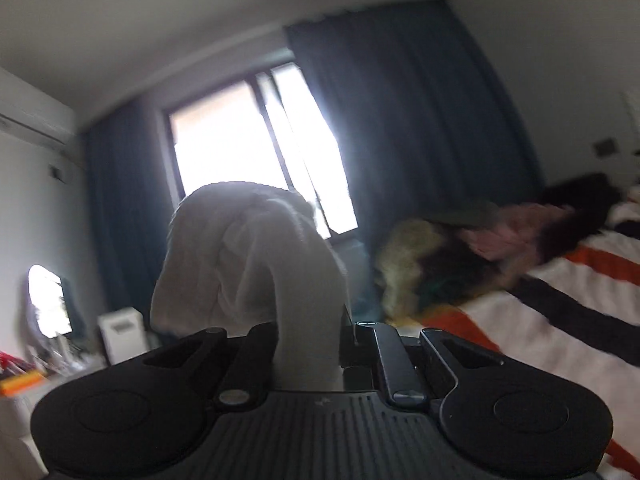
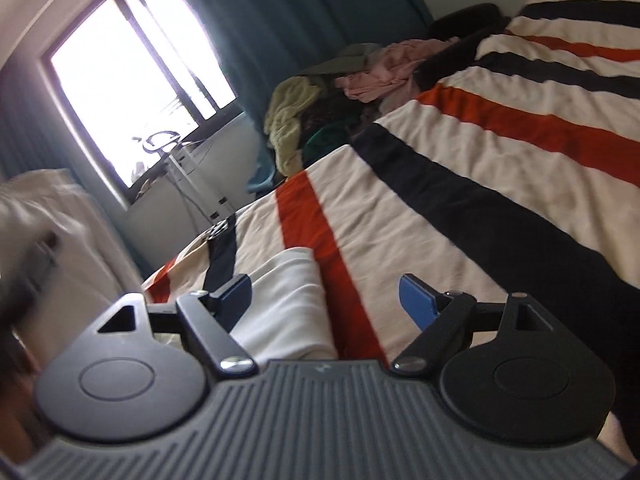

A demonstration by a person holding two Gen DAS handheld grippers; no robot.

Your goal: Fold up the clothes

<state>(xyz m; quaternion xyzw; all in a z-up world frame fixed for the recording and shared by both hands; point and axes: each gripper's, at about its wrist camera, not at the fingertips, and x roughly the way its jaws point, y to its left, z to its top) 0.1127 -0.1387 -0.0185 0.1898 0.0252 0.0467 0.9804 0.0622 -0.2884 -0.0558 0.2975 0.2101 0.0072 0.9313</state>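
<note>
Left gripper [image 1: 308,344] jaws are clamped on a white garment [image 1: 248,260] held aloft, unfolded. Right gripper [image 2: 326,304] jaws stand apart over the bed [image 2: 460,208]. A pile of clothes [image 2: 340,92] awaits; folding looks barely begun.

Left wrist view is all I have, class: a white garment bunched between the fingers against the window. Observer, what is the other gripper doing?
Observer: The right gripper is open, its blue pads spread wide above the striped bedspread.
Operator: Is anything between those pads?
Observer: A white folded cloth lies on the bedspread there, nearer the left pad; neither pad clamps it.
Operator: Can you see my garment from that side?
Observer: Yes, blurred at the left edge, the white garment hangs off the bed's side; the left gripper is shut on it.
Operator: What remains unfolded?
Observer: A pile of clothes at the bed's far end, by the curtain.
</note>
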